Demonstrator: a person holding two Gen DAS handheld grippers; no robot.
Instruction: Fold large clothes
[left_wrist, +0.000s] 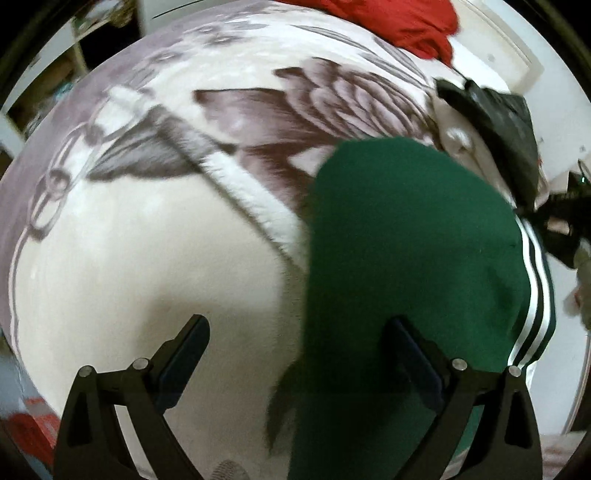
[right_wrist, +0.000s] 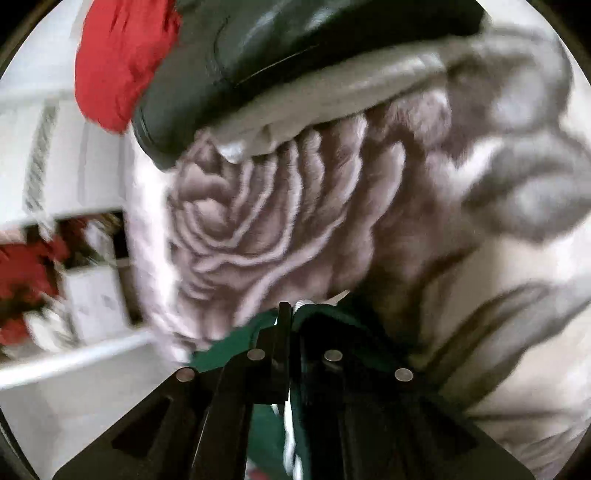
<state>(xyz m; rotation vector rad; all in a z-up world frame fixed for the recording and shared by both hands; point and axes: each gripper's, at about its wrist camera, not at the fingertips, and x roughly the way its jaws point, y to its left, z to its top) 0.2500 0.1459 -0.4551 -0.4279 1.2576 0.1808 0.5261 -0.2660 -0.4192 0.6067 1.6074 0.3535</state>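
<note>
The green garment (left_wrist: 406, 266) lay on the floral blanket (left_wrist: 147, 240), long axis running near-to-far, white side stripes on its right edge. The left gripper (left_wrist: 295, 354) hung spread and empty over its near-left edge, right finger above green cloth, left finger above bare blanket. The right gripper (right_wrist: 291, 314) was clamped on the garment's edge at the far right, so the left one looked next to grab.
</note>
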